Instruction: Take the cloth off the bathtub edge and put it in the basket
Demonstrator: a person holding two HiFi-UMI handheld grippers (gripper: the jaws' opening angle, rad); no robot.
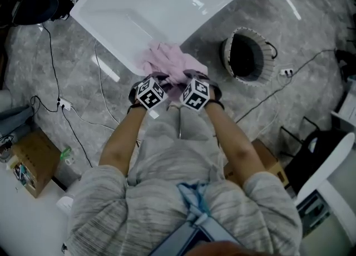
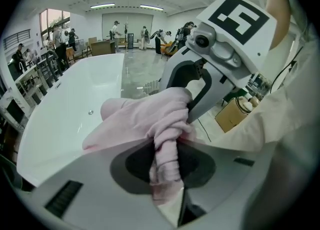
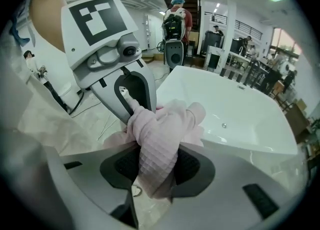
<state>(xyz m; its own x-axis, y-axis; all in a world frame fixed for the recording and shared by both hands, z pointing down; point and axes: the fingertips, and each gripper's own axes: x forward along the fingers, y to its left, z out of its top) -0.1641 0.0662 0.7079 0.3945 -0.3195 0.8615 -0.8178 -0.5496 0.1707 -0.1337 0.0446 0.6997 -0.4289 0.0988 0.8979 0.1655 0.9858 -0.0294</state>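
Now gripping the pink cloth [image 1: 169,63] with both tools at once. Pinching a rolled-up fold tight in the left gripper [image 2: 167,161], fingers closed most of the way on it. Squeezing a thicker, bumpy fold in the right gripper [image 3: 157,166], fingers closed about as far. Holding both side by side, nearly touching, pointing down. Keeping the rest of the cloth bunched just past the fingertips, over the near corner of the white bathtub [image 1: 139,4]. Off to the right of the right fingers, well apart, on the grey floor [image 1: 78,71]: the round basket [image 1: 247,54], dark inside.
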